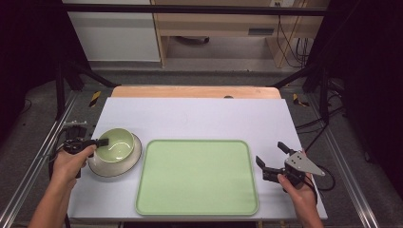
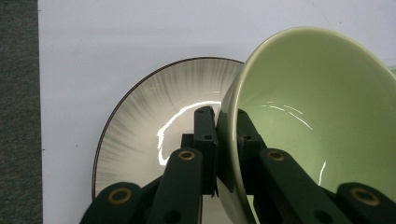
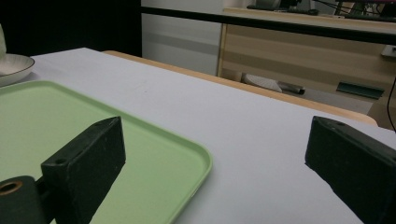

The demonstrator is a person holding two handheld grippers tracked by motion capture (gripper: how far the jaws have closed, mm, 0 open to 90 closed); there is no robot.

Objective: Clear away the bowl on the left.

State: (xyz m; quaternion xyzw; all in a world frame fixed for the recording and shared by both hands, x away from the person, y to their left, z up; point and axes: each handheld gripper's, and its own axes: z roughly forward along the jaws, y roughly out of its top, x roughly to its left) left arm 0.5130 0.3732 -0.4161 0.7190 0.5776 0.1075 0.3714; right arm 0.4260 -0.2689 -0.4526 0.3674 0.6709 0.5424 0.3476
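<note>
A pale green bowl (image 1: 116, 144) rests tilted on a white plate (image 1: 124, 166) with a dark rim at the table's left. My left gripper (image 1: 102, 141) is shut on the bowl's near-left rim. In the left gripper view the bowl (image 2: 317, 98) leans over the streaked plate (image 2: 149, 121), its wall pinched between my two black fingers (image 2: 205, 135). A large green tray (image 1: 197, 176) lies in the middle of the table. My right gripper (image 1: 273, 156) stands open just right of the tray, with nothing between its fingers (image 3: 91, 163). The tray's corner (image 3: 154, 163) lies below them.
A white sheet (image 1: 199, 116) covers the wooden table; its far half is bare. Metal rails and black frame posts run along both sides. A wooden desk and cables stand on the floor beyond the far edge.
</note>
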